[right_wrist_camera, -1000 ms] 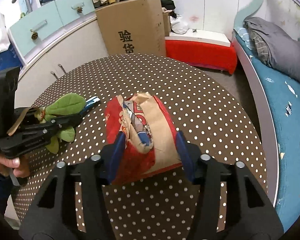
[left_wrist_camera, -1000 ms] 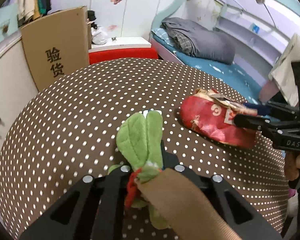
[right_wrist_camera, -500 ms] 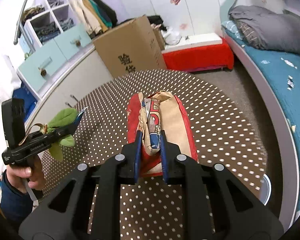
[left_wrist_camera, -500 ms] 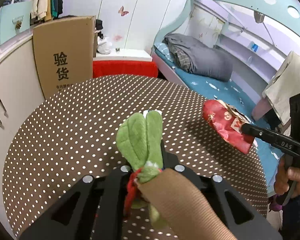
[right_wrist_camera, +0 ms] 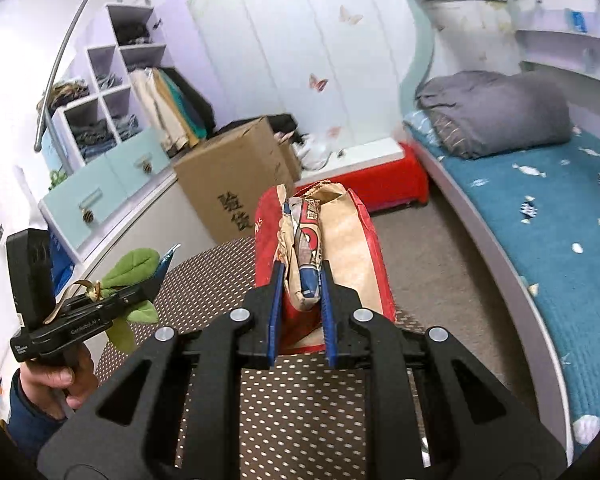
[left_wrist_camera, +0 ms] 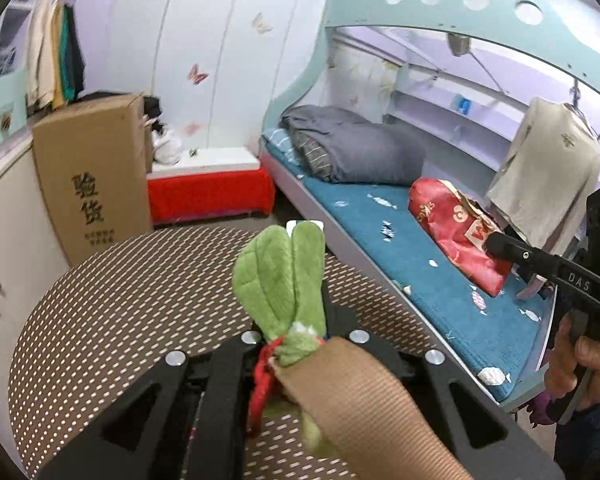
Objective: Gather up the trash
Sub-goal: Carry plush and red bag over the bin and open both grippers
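Grippers, two: left gripper (left_wrist_camera: 304,240) clamps one green plush leaf (left_wrist_camera: 282,276), right gripper (right_wrist_camera: 300,280) one crumpled red bag (right_wrist_camera: 332,236).

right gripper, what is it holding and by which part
The right gripper is shut on the red paper bag, jaws pinching its crumpled, torn-open top fold; the bag hangs clear of the dotted table.

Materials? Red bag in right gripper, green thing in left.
Red bag: looks like paper, brown matte inside, red print outside; it creases and holds folds. Green leaves: plush fabric, fuzzy nap and stitched veins, tied with red cord to a tan woven strap.
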The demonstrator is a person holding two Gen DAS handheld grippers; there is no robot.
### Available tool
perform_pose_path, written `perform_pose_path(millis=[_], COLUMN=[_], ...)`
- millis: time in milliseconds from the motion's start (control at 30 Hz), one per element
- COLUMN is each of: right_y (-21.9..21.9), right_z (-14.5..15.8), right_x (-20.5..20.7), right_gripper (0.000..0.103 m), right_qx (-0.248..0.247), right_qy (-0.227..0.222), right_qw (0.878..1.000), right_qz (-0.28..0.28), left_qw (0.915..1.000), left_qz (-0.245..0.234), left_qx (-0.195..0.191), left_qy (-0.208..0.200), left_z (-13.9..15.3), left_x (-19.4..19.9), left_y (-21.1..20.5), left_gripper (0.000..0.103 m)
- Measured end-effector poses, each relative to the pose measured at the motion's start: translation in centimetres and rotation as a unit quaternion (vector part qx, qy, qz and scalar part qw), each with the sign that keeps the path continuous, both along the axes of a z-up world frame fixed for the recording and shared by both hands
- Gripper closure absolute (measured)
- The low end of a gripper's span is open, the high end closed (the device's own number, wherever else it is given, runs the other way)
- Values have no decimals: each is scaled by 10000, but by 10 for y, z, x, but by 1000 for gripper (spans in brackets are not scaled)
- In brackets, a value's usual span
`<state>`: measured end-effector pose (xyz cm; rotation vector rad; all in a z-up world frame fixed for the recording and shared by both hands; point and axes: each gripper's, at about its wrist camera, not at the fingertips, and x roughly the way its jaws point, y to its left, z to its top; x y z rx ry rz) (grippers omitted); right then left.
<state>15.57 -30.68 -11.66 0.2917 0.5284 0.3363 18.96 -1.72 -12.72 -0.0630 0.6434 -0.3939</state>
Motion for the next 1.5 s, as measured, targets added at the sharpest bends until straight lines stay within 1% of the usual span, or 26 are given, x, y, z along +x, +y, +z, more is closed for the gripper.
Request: perform_pose_path(millis=[100, 333, 500, 600, 633, 700, 733, 800, 833, 867, 1000, 1100, 1133, 1167, 1200, 1267, 1300, 1400, 1467, 1500], right_y=[-24, -82, -129, -154, -161, -176, -184, -196, -200, -206, -223, -236, -239, -244, -245, -249, -251, -254, -256, -257], right_z=[1, -6, -21, -40, -48, -71, -87, -110, -122, -138, -186, -223, -235, -252, -261, -288, -297, -327, -344, -351], right_x=[-11, -34, -50, -54, -54, -53, -51, -47, -45, -41, -30, -20, -16, -10, -6, 2, 3, 12, 17, 20], right_gripper=[86, 86, 86, 86, 86, 86, 86, 86, 86, 86, 86, 86, 86, 86, 86, 85, 85, 85, 85, 85], right_qx=[42, 153, 274, 370, 425, 536, 596, 756, 809, 883, 1231, 1451, 1513, 1605, 1642, 1796, 1864, 2056, 2183, 2250], right_qy=[-38, -16, 110, 313, 403, 661, 828, 1069, 1184, 1337, 1780, 2093, 2204, 2369, 2453, 2686, 2744, 3000, 3130, 3189], right_qw=[9996, 9958, 9897, 9848, 9829, 9782, 9751, 9703, 9677, 9644, 9515, 9407, 9367, 9303, 9269, 9165, 9131, 9004, 8929, 8896], right_qz=[-279, -906, -1399, -1670, -1745, -1895, -1970, -2034, -2073, -2102, -2187, -2240, -2262, -2296, -2318, -2359, -2369, -2389, -2390, -2373], left_qw=[9998, 9963, 9921, 9890, 9869, 9837, 9815, 9787, 9763, 9748, 9655, 9586, 9552, 9529, 9488, 9448, 9408, 9332, 9317, 9299], left_qz=[-187, -847, -1241, -1457, -1575, -1713, -1788, -1867, -1919, -1946, -2018, -2002, -1954, -1938, -1910, -1848, -1828, -1770, -1710, -1695], left_qx=[20, -56, -206, -208, -178, -125, -50, 97, 199, 254, 636, 846, 957, 1025, 1092, 1215, 1293, 1446, 1541, 1599], left_qy=[-61, -140, -9, 164, 301, 526, 686, 845, 984, 1065, 1519, 1838, 2006, 2098, 2266, 2416, 2544, 2775, 2809, 2845], left_z=[7, 16, 11, 1, -9, -25, -39, -56, -71, -79, -127, -159, -176, -186, -201, -219, -231, -253, -261, -266], left_x=[-2, -13, -15, -12, -11, -10, -8, -3, -1, 2, 14, 25, 30, 34, 39, 45, 49, 60, 66, 68], left_y=[-28, -107, -160, -190, -207, -229, -248, -269, -285, -294, -339, -353, -361, -364, -371, -374, -379, -393, -400, -403], left_gripper=[92, 92, 92, 92, 92, 92, 92, 92, 92, 92, 92, 92, 92, 92, 91, 91, 91, 91, 90, 88])
